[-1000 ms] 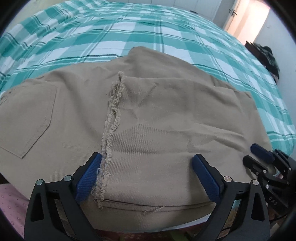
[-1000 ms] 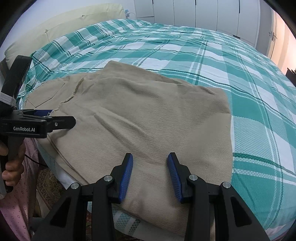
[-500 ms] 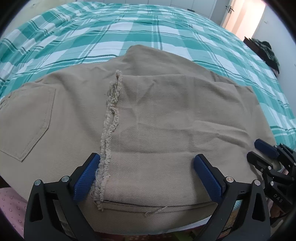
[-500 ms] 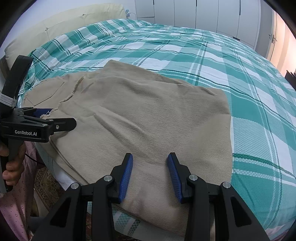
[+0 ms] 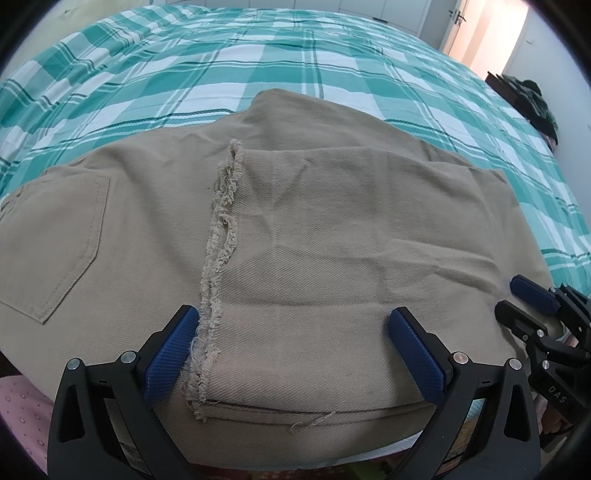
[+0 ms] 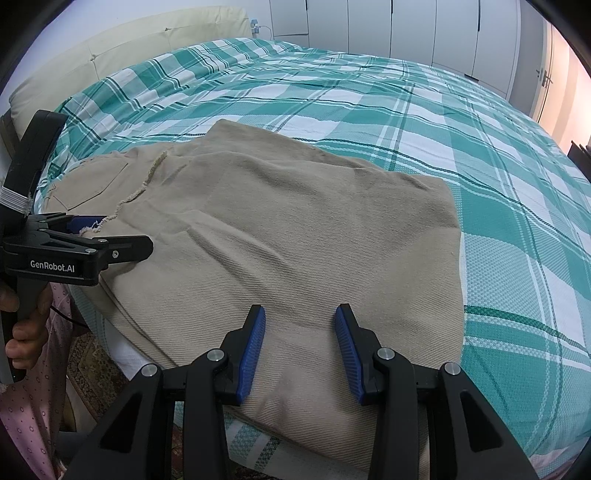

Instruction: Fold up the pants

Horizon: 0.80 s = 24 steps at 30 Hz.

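Observation:
Khaki pants (image 5: 332, 240) lie folded on the bed, legs doubled back over the seat, with the frayed hems (image 5: 218, 236) running down the middle and a back pocket (image 5: 55, 240) at the left. My left gripper (image 5: 295, 347) is wide open and empty, hovering at the near edge over the folded leg end. My right gripper (image 6: 301, 347) is open and empty over the near right part of the pants (image 6: 295, 229). The right gripper also shows at the right edge of the left wrist view (image 5: 532, 295). The left gripper shows at the left of the right wrist view (image 6: 110, 240).
The bed carries a green and white plaid cover (image 6: 406, 110). A cream headboard (image 6: 110, 55) and white wardrobes (image 6: 406, 29) stand behind. Dark clothes (image 5: 532, 99) lie on furniture by a doorway. The bed's near edge and a patterned rug (image 6: 96, 373) lie below.
The left gripper has drawn slightly nearer and lower over the pants. The right gripper's jaws have opened a little wider. The pants have not moved.

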{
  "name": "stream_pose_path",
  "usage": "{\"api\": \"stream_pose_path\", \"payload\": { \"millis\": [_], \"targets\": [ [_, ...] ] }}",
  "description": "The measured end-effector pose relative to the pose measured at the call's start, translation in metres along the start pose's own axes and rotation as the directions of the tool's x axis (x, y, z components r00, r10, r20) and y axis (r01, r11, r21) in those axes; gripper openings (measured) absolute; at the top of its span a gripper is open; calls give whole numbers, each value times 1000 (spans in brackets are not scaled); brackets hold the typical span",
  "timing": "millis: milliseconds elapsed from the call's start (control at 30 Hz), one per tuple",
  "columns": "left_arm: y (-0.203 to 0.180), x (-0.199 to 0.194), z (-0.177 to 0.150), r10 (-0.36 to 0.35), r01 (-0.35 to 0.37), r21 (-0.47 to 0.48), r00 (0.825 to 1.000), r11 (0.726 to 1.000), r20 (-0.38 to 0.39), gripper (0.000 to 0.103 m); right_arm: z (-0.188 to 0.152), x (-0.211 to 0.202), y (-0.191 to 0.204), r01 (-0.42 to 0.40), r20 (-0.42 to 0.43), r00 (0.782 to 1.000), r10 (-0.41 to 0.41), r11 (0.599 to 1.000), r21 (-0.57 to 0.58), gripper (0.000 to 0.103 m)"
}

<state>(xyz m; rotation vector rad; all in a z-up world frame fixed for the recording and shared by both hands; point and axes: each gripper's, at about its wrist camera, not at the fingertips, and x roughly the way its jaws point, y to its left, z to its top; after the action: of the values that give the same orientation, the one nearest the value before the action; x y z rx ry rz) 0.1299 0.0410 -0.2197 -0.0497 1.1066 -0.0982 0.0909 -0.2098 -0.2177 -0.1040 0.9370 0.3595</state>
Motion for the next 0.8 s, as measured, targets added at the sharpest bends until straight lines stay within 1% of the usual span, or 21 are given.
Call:
{"api": "stream_pose_path", "payload": {
  "millis": [800],
  "targets": [
    [-1,1,0,3,-3,6,1000,1000,1,102,2,0,-2,4,-1,1000,-4,1000,-3,40]
  ]
}}
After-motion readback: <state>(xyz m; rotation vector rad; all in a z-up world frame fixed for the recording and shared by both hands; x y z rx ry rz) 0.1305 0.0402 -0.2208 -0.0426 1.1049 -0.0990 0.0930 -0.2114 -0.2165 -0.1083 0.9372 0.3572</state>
